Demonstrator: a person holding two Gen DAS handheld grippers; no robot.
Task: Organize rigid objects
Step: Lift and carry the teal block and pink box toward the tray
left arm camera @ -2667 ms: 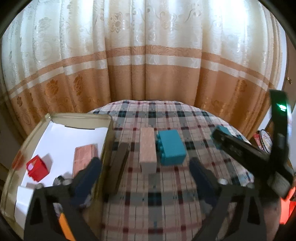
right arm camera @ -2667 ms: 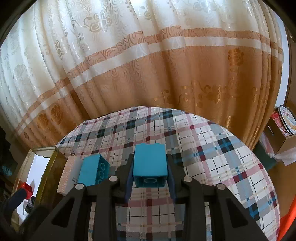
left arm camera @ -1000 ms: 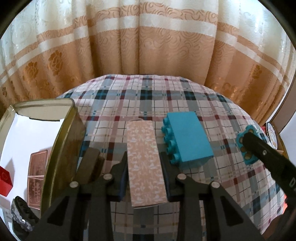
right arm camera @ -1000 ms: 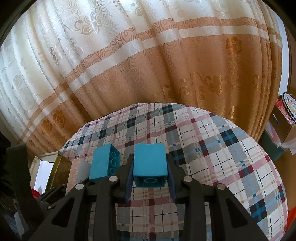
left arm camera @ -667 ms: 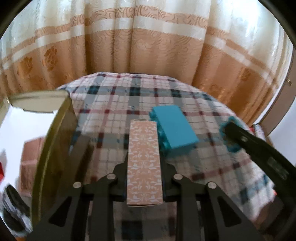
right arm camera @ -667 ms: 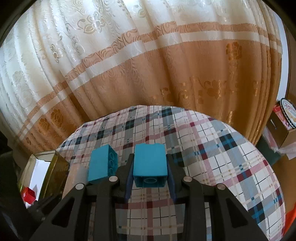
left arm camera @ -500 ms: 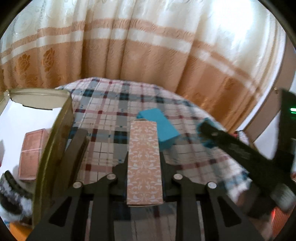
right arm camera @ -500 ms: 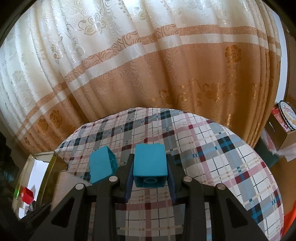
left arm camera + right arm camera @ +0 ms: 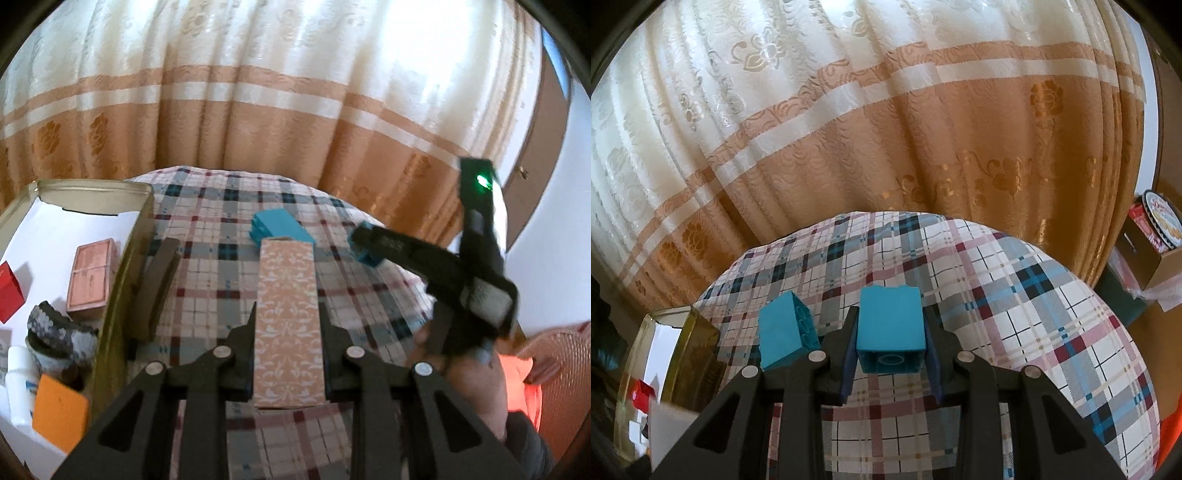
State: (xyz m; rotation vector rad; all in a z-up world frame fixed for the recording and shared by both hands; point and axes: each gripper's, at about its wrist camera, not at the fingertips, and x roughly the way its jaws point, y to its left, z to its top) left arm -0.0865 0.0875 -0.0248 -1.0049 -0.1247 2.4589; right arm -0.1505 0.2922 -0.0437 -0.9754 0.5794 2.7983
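Lifted off the plaid desk (image 9: 207,280), the patterned box (image 9: 288,321) points lengthwise away between the left gripper (image 9: 288,332) fingers; right gripper (image 9: 890,343) fingers clamp a blue brick (image 9: 890,325) before curtains (image 9: 886,147).

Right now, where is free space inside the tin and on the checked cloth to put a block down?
In the tin, white floor is bare at the far end, beyond the copper box. Its near end is crowded: red box, grey roll, orange card. On the cloth, the whole right part, right of the loose blue brick, is bare.
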